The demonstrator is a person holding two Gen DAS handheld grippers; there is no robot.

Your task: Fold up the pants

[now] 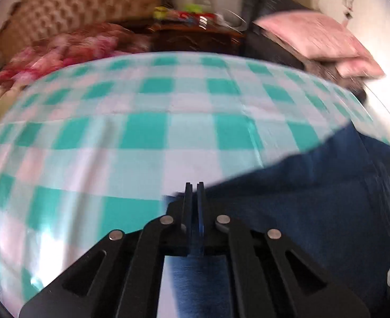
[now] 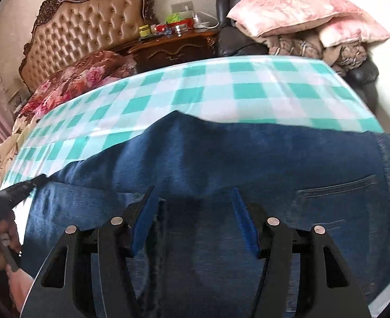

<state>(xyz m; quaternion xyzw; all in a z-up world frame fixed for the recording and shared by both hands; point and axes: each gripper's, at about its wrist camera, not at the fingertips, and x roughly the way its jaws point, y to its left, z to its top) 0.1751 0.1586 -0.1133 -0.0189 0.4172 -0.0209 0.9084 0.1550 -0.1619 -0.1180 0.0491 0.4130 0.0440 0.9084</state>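
Observation:
Blue denim pants (image 2: 221,153) lie on a table with a teal and white checked cloth (image 2: 221,90). In the right wrist view my right gripper (image 2: 193,189) is open, its fingers spread just above the upper part of the pants, beside a back pocket (image 2: 338,185). My left gripper (image 2: 39,179) shows at the far left, at the pants' left edge. In the left wrist view the left gripper (image 1: 194,185) is shut on the edge of the pants (image 1: 301,198), with denim under its jaws. That view is blurred.
Behind the table stand a tufted headboard (image 2: 88,26), a bed with a floral quilt (image 2: 75,79), a wooden nightstand (image 2: 176,45) with small items, and a dark chair holding pink pillows (image 2: 295,8). The checked cloth (image 1: 141,132) fills the left.

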